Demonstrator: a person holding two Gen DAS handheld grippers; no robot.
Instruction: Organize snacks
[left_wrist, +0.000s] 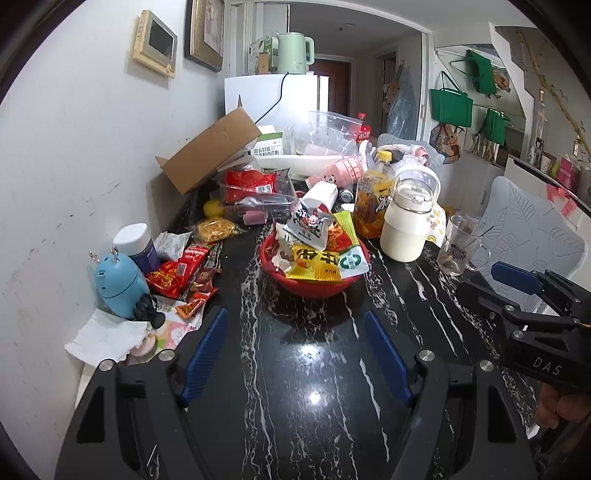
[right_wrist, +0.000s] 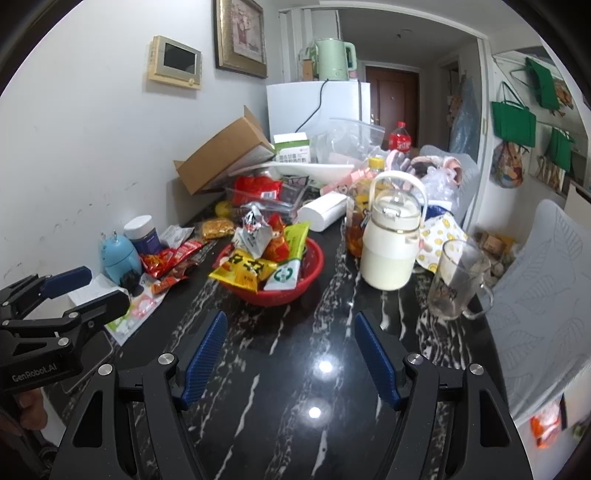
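I hold both grippers wide and empty above the marble table (left_wrist: 295, 369). Ahead of my left gripper (left_wrist: 295, 354) and right gripper (right_wrist: 290, 354) sits the red basket (left_wrist: 314, 284), heaped with snacks. Loose red snack packets (left_wrist: 177, 269) lie ahead-left; collecting those seems next.

We note two black grippers, left gripper (left_wrist: 295, 354) and right gripper (right_wrist: 291, 354), with blue ribbed pads (left_wrist: 205, 356), silver screws (left_wrist: 167, 355) and white lettering.
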